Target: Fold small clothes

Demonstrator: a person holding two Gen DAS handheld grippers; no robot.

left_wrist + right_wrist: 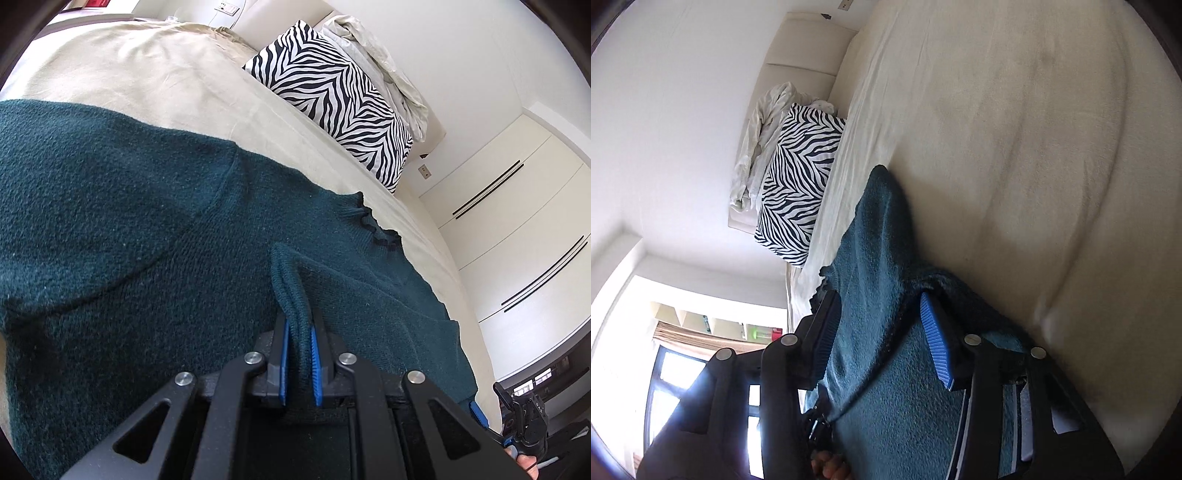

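Observation:
A dark teal knitted sweater (129, 229) lies spread on a beige bed sheet (122, 70). My left gripper (298, 325) is shut on a raised fold of the sweater's edge, pinched between its blue pads (282, 354). In the right wrist view the sweater (882, 266) drapes between the wide-apart blue pads (934, 347) of my right gripper (877, 321), which is open with cloth lying across it. The right gripper also shows at the lower right of the left wrist view (524, 417).
A zebra-print pillow (340, 96) and a crumpled pale blanket (384, 62) lie by the headboard. White wardrobe doors (517, 236) stand beyond the bed. A window (672, 373) shows in the right wrist view. The bed sheet (1034, 147) stretches to the right.

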